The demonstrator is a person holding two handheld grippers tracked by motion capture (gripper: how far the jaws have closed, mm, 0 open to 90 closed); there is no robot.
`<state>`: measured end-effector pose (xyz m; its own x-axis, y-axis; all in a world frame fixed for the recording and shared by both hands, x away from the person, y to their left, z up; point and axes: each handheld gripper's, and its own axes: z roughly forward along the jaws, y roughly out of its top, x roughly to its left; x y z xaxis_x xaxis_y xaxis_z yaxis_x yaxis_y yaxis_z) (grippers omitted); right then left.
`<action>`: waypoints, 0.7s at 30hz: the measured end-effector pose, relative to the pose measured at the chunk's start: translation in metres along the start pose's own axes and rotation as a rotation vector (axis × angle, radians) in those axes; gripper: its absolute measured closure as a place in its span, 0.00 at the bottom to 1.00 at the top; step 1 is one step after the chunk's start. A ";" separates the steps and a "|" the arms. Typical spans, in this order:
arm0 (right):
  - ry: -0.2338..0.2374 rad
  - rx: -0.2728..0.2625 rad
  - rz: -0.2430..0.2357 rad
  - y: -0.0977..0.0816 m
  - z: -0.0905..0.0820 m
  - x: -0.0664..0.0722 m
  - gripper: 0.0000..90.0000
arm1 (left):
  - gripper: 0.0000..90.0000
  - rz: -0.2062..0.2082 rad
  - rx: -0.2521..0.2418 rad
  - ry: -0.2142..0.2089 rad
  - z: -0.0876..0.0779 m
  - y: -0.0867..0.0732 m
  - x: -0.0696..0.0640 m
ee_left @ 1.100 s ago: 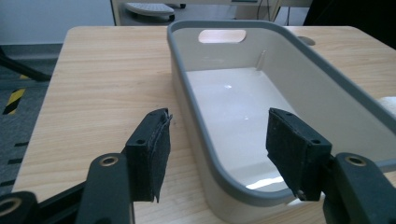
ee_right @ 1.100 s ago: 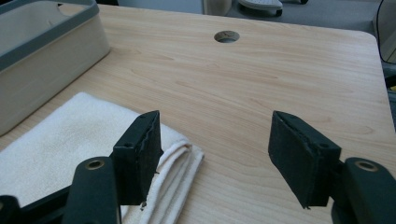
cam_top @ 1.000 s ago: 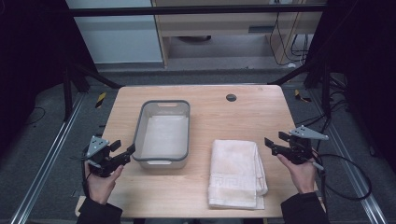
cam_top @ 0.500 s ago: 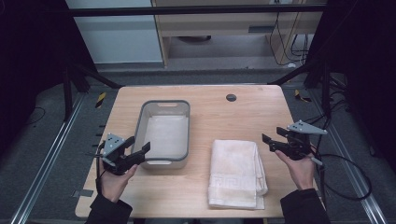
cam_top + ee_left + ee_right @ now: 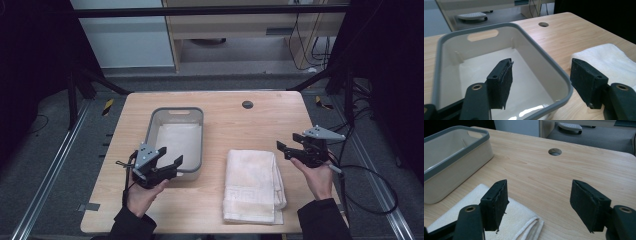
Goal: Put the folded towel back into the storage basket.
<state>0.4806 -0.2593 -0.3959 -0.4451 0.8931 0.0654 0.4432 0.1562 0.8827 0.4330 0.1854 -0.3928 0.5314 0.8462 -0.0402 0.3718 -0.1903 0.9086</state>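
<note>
The grey-rimmed basin (image 5: 176,137) stood left of centre on the wooden table (image 5: 260,120). The left gripper (image 5: 167,165) hovered at its near rim, jaws spread, empty. The right gripper (image 5: 290,149), jaws just widening and empty, hung beside the folded white towel (image 5: 254,185).

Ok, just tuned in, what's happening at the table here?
A person holds a gripper in each hand, both open and holding nothing. The left gripper hovers at the near right corner of the grey-rimmed tub; its jaws straddle the rim without touching. The right gripper, whose jaws have just been opening, hangs just right of the folded white towel, which lies untouched beside the tub.
</note>
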 end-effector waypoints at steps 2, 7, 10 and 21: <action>0.001 0.004 0.005 0.000 0.002 0.000 0.34 | 0.38 0.013 0.004 -0.024 0.005 0.002 -0.009; 0.010 0.014 0.006 0.001 0.005 0.001 0.33 | 0.38 0.033 0.016 -0.049 0.011 0.003 -0.021; 0.013 0.022 0.005 0.000 0.007 0.001 0.33 | 0.38 0.043 0.022 -0.061 0.015 0.002 -0.027; 0.025 0.059 0.005 -0.006 0.015 0.003 0.31 | 0.39 0.078 0.062 -0.118 0.027 -0.004 -0.053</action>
<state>0.4877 -0.2510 -0.4077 -0.4619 0.8831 0.0822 0.4899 0.1768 0.8536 0.4237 0.1276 -0.4058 0.6446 0.7642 -0.0224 0.3701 -0.2863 0.8838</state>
